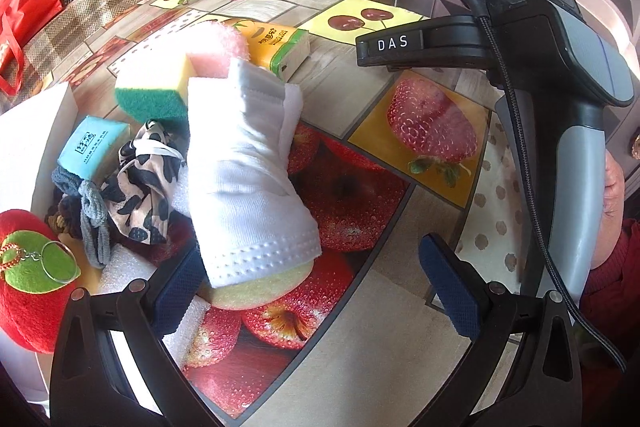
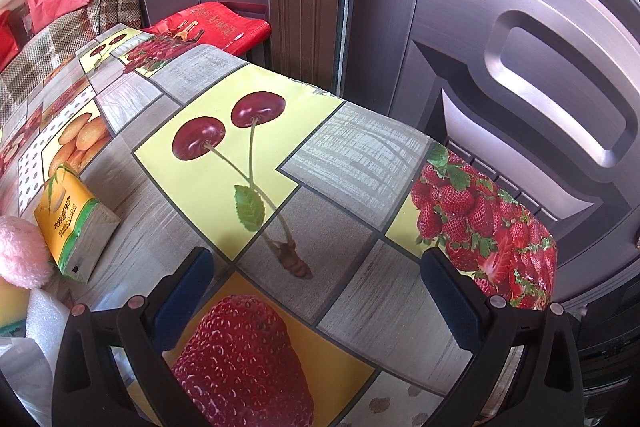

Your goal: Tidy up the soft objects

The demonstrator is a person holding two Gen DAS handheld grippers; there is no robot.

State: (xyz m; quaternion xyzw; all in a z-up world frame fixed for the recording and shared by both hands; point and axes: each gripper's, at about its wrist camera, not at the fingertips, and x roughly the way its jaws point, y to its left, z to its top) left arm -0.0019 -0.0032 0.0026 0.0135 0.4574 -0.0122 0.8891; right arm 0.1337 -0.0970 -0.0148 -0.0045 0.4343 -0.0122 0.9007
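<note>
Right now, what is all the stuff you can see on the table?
face mask: 1, white, draped over the ball
tennis ball: 1, yellow-green, near edge of pile
sponge: 1, yellow and green, behind the mask
pink puff: 1, pink, behind the sponge
tissue pack: 1, yellow-green, far side
blue pack: 1, light blue, left
spotted cloth: 1, black-and-cream, beside the mask
plush apple: 1, red, left edge
tablecloth: 1, fruit print
left tool: open, empty
right tool: open, empty

Right of the white face mask (image 1: pixel 244 179), the fruit-print tablecloth (image 1: pixel 360 307) lies bare and passable. Left of the mask, sponge (image 1: pixel 154 89), tissue packs (image 1: pixel 280 47) and hair ties (image 1: pixel 94 223) crowd together, blocking passage.
</note>
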